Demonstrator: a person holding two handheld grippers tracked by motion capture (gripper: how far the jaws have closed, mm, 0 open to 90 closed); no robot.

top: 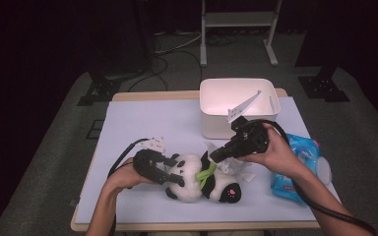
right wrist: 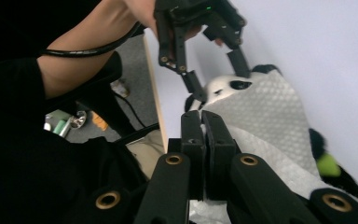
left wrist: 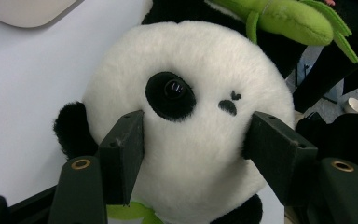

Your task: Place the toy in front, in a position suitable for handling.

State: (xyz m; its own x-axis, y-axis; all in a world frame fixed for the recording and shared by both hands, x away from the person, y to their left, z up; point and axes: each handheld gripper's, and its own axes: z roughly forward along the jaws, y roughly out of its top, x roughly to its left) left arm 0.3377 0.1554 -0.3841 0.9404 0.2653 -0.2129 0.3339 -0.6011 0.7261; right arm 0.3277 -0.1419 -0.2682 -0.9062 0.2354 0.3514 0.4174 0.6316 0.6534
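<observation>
The panda plush (top: 197,179) lay on its back on the desk (top: 142,123), head toward the left tool (top: 173,170), whose jaws pinched its white head; a white bin (top: 236,105) stood behind, a blue packet (top: 300,164) well right. The right tool (top: 215,156) was clamped shut on a white sheet (right wrist: 265,112) draped over the plush's belly; its long axis ran left to right.

We're looking at a table (top: 142,115) with a pale lavender top and wood edge, sitting on grey carpet (top: 54,142). Behind it the room goes pretty much black, dark curtains all round. A white metal frame (top: 236,22) stands at the back, cables (top: 170,49) snake across the floor, and black stand feet (top: 98,91) sit on either side.
</observation>
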